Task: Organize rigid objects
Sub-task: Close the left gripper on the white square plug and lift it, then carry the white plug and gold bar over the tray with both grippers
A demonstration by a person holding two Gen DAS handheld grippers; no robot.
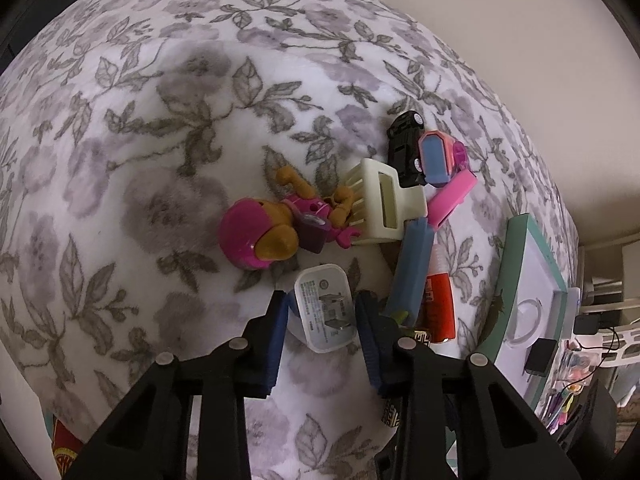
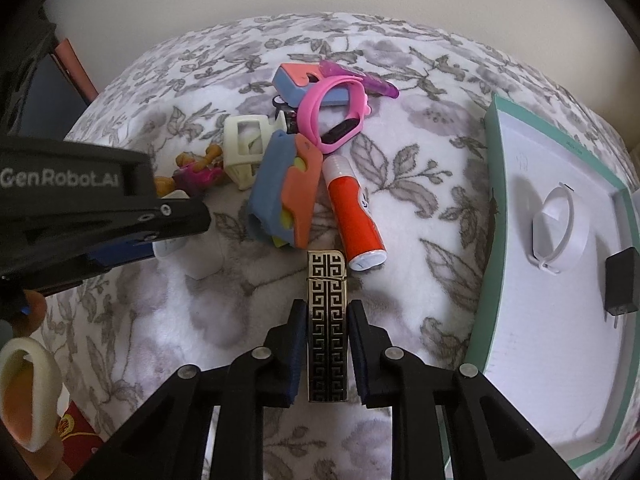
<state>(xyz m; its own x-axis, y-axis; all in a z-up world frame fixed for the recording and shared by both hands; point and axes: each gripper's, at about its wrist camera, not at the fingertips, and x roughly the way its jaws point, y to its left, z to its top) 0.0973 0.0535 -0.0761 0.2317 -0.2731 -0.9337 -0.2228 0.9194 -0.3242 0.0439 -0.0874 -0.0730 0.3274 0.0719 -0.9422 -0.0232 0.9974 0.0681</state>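
Observation:
My left gripper [image 1: 322,298] points down at the flowered blanket [image 1: 160,140], its blue pads against both sides of a white charger plug [image 1: 324,312]. My right gripper [image 2: 326,306] is shut on a gold-and-black patterned lighter [image 2: 326,320] that lies lengthwise between its pads. A pile sits just beyond: a toy dog with a pink helmet [image 1: 260,236], a cream claw clip [image 1: 384,200], a black toy car [image 1: 404,140], a blue-and-orange case [image 2: 284,188], an orange glue stick [image 2: 354,208] and a pink wristband [image 2: 332,116]. The left gripper body [image 2: 120,220] shows at the left of the right wrist view.
A white tray with a teal rim [image 2: 492,184] lies at the right edge of the blanket, holding a white ring-shaped item [image 2: 558,228] and a black adapter [image 2: 622,280]. A person's hand holding a cream object [image 2: 28,392] shows at the lower left. A wall stands behind.

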